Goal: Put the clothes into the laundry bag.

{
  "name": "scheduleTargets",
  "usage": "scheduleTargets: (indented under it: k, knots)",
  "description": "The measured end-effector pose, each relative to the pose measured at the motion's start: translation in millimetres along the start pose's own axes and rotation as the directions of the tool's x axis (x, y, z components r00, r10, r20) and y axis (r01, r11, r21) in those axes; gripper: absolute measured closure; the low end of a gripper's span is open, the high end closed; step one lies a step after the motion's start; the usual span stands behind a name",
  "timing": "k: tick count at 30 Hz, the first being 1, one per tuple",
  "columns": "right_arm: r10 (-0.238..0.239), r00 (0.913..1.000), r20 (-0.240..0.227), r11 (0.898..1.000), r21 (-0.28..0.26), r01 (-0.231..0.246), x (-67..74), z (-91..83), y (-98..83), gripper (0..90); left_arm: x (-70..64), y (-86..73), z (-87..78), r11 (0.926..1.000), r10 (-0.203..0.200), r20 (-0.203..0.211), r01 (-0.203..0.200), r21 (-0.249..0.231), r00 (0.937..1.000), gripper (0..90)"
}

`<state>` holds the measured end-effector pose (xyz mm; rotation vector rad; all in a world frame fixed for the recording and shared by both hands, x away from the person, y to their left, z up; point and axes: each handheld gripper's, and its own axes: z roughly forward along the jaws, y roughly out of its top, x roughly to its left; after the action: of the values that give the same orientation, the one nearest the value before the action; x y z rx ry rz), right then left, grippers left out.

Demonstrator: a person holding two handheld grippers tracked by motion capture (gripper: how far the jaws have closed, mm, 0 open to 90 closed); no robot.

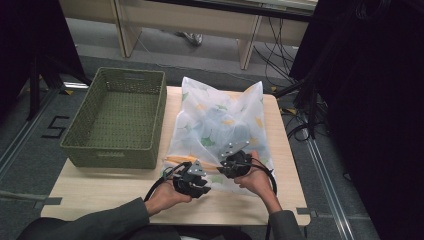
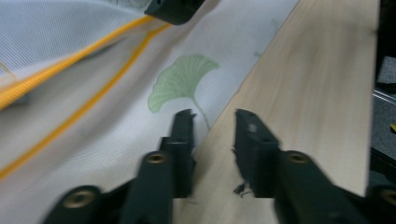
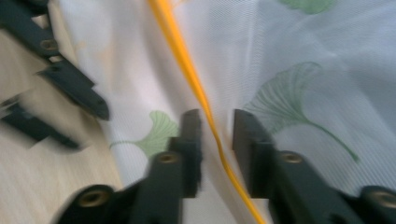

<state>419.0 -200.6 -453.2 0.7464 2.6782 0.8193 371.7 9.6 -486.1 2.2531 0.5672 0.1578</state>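
On the pale wooden table, a green woven basket stands at the left, and just beside it lies a white mesh laundry bag printed with green and yellow ginkgo leaves, its near end toward the person. The bag looks bulged by soft contents, so it should be light and limp, sagging and sliding out of shape when lifted rather than holding any form. An orange zipper band runs across its near end; that stitched edge looks like the firmest place to pinch, since the thin mesh alone may slip or bunch. The left gripper sits at the bag's near edge, one jaw over the fabric and one over bare wood, jaws parted and holding nothing. The right gripper hovers with its jaws apart on either side of the orange band, not pressing on it.
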Motion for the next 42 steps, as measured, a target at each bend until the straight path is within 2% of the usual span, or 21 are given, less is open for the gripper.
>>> scheduleTargets:
  k: [2, 4, 5, 6, 8, 9, 15, 18, 20, 21, 22, 24, 26, 27, 33, 35, 36, 37, 39, 41, 42]
  knots:
    - [0.030, 0.9992, 0.025, 0.997, -0.077, -0.029, -6.1, -18.0, -4.0, 62.3, -2.5, 0.0, -11.7, 0.9982, -0.037, 0.032, 0.038, -0.047, 0.9988, 60.1]
    - [0.110, 0.9935, 0.031, 0.985, -0.139, -0.104, -11.9, -41.6, -9.4, 59.9, 3.3, -1.8, -29.0, 0.9978, -0.041, -0.003, 0.041, -0.053, 0.9992, 55.6]
    - [0.098, 0.9936, 0.055, 0.981, -0.172, -0.088, -14.9, -49.4, -12.9, 58.9, 6.1, -2.7, -34.4, 0.9974, -0.043, -0.006, 0.043, -0.058, 0.9990, 53.7]
    - [0.142, 0.9880, 0.061, 0.974, -0.187, -0.128, -15.3, -55.3, -16.4, 57.6, 8.6, -4.6, -40.8, 0.9954, -0.066, -0.015, 0.064, -0.072, 0.9977, 53.3]
    - [0.142, 0.9807, 0.134, 0.973, -0.200, -0.113, -21.9, -67.8, -26.6, 56.3, 14.2, -8.8, -53.4, 0.9924, -0.092, -0.041, 0.088, -0.087, 0.9949, 50.9]
    - [0.178, 0.9722, 0.152, 0.970, -0.195, -0.147, -22.2, -71.4, -30.3, 55.1, 17.1, -11.1, -59.2, 0.9916, -0.093, -0.041, 0.089, -0.094, 0.9948, 49.6]
    - [0.264, 0.9479, 0.178, 0.954, -0.191, -0.230, -27.4, -80.0, -56.0, 47.6, 23.7, -26.3, -86.0, 0.9917, -0.096, -0.090, 0.088, -0.094, 0.9913, 42.6]
    - [0.265, 0.9439, 0.197, 0.954, -0.196, -0.227, -28.6, -82.1, -62.9, 44.5, 26.5, -35.5, -94.7, 0.9941, -0.080, -0.108, 0.072, -0.081, 0.9909, 39.3]
    - [0.297, 0.9354, 0.192, 0.944, -0.205, -0.257, -25.1, -83.9, -65.4, 43.6, 27.7, -40.6, -99.5, 0.9954, -0.076, -0.117, 0.069, -0.067, 0.9902, 36.4]
    - [0.282, 0.9408, 0.189, 0.946, -0.217, -0.240, -25.4, -84.1, -66.7, 43.2, 28.0, -43.3, -102.7, 0.9954, -0.075, -0.113, 0.068, -0.067, 0.9908, 35.6]
    - [0.313, 0.9325, 0.180, 0.936, -0.223, -0.271, -22.3, -85.2, -67.4, 42.3, 28.6, -46.2, -105.0, 0.9946, -0.074, -0.113, 0.065, -0.081, 0.9908, 33.5]
    - [0.307, 0.9339, 0.183, 0.936, -0.238, -0.261, -20.4, -85.6, -70.3, 39.6, 28.6, -51.8, -110.7, 0.9928, -0.089, -0.122, 0.078, -0.090, 0.9885, 29.8]
    - [0.325, 0.9253, 0.196, 0.928, -0.256, -0.271, -17.6, -87.7, -72.7, 38.7, 29.2, -59.0, -115.7, 0.9898, -0.102, -0.123, 0.089, -0.112, 0.9871, 24.6]
    - [0.350, 0.9190, 0.182, 0.917, -0.266, -0.296, -14.1, -88.1, -73.9, 37.9, 28.4, -61.2, -116.3, 0.9861, -0.125, -0.122, 0.110, -0.125, 0.9846, 21.9]
    - [0.354, 0.9226, 0.154, 0.907, -0.297, -0.298, 0.2, -90.3, -79.4, 34.8, 26.7, -78.3, -127.3, 0.9867, -0.104, -0.152, 0.083, -0.139, 0.9828, 15.2]
    - [0.343, 0.9281, 0.145, 0.910, -0.296, -0.290, 5.2, -90.5, -80.8, 34.5, 25.2, -81.7, -129.9, 0.9919, -0.089, -0.160, 0.073, -0.105, 0.9831, 15.3]
    - [0.363, 0.9228, 0.130, 0.903, -0.294, -0.314, 10.1, -91.3, -80.9, 34.4, 22.9, -83.1, -130.7, 0.9907, -0.093, -0.154, 0.076, -0.113, 0.9836, 15.6]
    - [0.339, 0.9294, 0.146, 0.910, -0.304, -0.284, 11.1, -91.9, -82.1, 34.0, 21.4, -84.8, -133.2, 0.9913, -0.088, -0.164, 0.070, -0.112, 0.9825, 16.0]
    - [0.341, 0.9289, 0.144, 0.907, -0.308, -0.286, 17.7, -92.3, -83.0, 33.6, 18.8, -87.1, -136.1, 0.9911, -0.068, -0.166, 0.047, -0.124, 0.9839, 18.0]
    - [0.335, 0.9323, 0.136, 0.910, -0.304, -0.283, 26.2, -90.7, -84.1, 32.9, 18.8, -88.8, -139.5, 0.9955, -0.043, -0.166, 0.028, -0.091, 0.9852, 17.0]
    - [0.331, 0.9363, 0.117, 0.909, -0.305, -0.283, 28.5, -89.4, -84.5, 32.1, 17.6, -89.7, -140.0, 0.9944, -0.059, -0.157, 0.044, -0.096, 0.9859, 17.0]
